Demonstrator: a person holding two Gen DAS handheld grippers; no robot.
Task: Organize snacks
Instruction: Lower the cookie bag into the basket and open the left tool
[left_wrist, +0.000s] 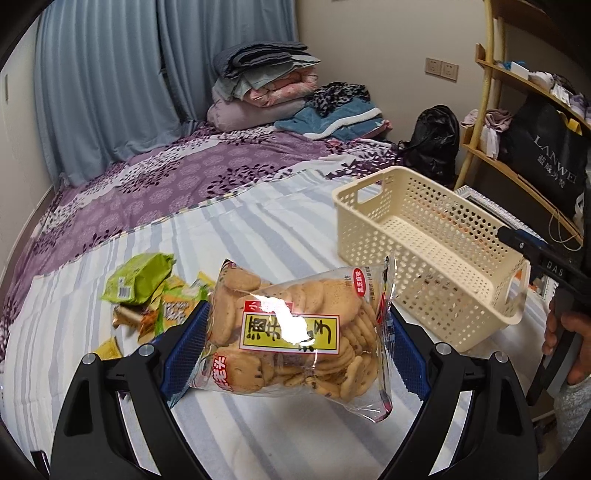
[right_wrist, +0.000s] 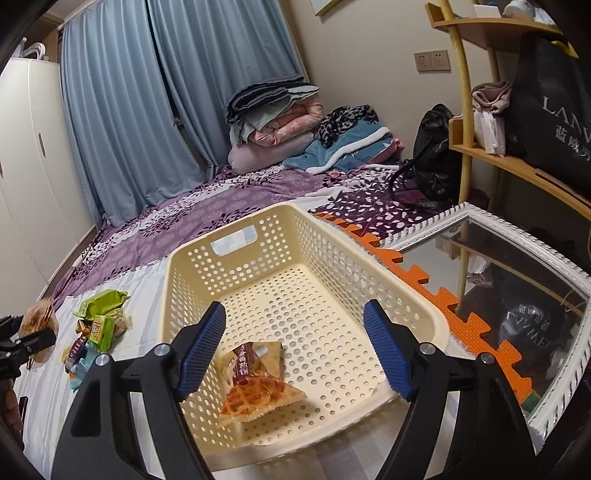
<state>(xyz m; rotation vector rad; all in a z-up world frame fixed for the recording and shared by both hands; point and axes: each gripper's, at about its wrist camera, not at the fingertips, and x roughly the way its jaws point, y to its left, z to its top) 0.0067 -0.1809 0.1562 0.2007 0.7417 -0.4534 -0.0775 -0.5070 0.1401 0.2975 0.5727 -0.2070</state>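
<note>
A: Starting at the left, what is still waiting?

B: A loose pile of snacks (left_wrist: 147, 295) is lying on the striped sheet (left_wrist: 258, 229), at about nine o'clock from the cookie bag. A green packet (left_wrist: 138, 278) is sitting on top, with small yellow and orange packets under it. None of that is sorted yet.

A: And the left gripper (left_wrist: 297, 332)?

B: It is clamping the cookie bag (left_wrist: 295, 332) across its width, both blue pads pressing on the wrapper, jaws standing wide because the bag is wide. The bag is hanging above the sheet, with the cream basket (left_wrist: 436, 280) at roughly two o'clock from it, apart from it.

A: What is the basket holding?

B: From the right wrist view, one waffle packet (right_wrist: 255, 387) is lying on the perforated floor of the basket (right_wrist: 184, 280), near the close wall. The rest of it is bare.

A: The right gripper (right_wrist: 295, 350)?

B: Its jaws are standing apart over the basket, gripping nothing; the waffle packet is lying below and between them, untouched.

A: So, progress?

B: I am judging it early: one item in, the cookie bag on its way, the pile still remaining.
</note>
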